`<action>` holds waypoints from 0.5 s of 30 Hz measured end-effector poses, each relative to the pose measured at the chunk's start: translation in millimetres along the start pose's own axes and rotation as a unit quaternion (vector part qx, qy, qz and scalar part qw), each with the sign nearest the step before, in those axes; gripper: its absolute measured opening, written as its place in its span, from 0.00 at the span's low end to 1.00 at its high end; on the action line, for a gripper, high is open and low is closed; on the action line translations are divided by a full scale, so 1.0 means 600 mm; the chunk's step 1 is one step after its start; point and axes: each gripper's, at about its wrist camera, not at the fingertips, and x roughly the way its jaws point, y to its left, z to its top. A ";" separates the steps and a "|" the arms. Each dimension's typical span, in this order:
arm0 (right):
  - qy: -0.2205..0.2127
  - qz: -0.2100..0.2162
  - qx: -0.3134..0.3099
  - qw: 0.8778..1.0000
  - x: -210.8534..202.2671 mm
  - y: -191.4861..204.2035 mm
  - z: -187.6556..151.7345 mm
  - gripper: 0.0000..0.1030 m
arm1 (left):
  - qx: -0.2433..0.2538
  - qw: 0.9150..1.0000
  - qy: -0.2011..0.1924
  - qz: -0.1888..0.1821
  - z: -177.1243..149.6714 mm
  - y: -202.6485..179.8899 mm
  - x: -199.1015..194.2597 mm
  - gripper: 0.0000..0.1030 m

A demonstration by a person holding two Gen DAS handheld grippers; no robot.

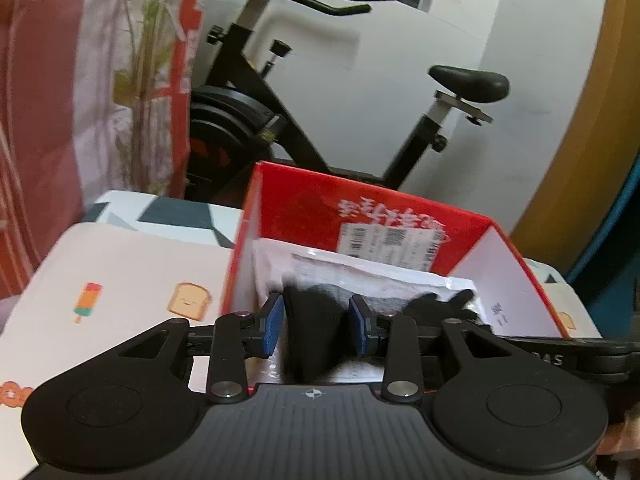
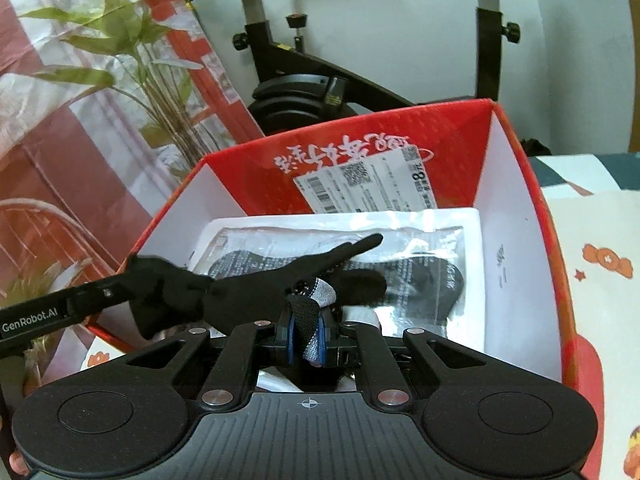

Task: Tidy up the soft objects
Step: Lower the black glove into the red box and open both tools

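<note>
A black glove (image 2: 256, 284) with a grey-and-white cuff hangs over an open red box (image 2: 516, 184) with white inner walls. My right gripper (image 2: 307, 334) is shut on the glove's cuff strap, low over the box's near side. In the left wrist view my left gripper (image 1: 316, 326) has its blue pads against a bunched black part of the glove (image 1: 312, 332), at the box's (image 1: 240, 248) left wall. The glove stretches between both grippers, with one finger (image 2: 360, 246) pointing into the box. On the box floor lies a clear plastic pack (image 2: 420, 264) holding dark items.
The box stands on a table with a white cartoon-print cloth (image 1: 120, 280). A black exercise bike (image 1: 256, 120) is behind it against a white wall. A green plant (image 2: 132, 48) and a red-and-white curtain (image 2: 48, 160) are at the left, and a wooden door (image 1: 592, 140) at the right.
</note>
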 end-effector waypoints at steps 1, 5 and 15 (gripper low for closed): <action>0.000 -0.003 0.000 1.000 -0.001 -0.002 0.001 0.09 | -0.001 1.000 -0.002 0.005 0.000 0.001 -0.001 0.36; -0.007 -0.004 0.006 1.000 -0.008 -0.006 0.001 0.09 | -0.002 1.000 -0.010 0.019 0.001 0.004 -0.010 0.36; 0.003 0.018 -0.001 1.000 -0.001 0.031 -0.008 0.08 | 0.014 1.000 -0.017 0.021 0.001 -0.012 -0.018 0.36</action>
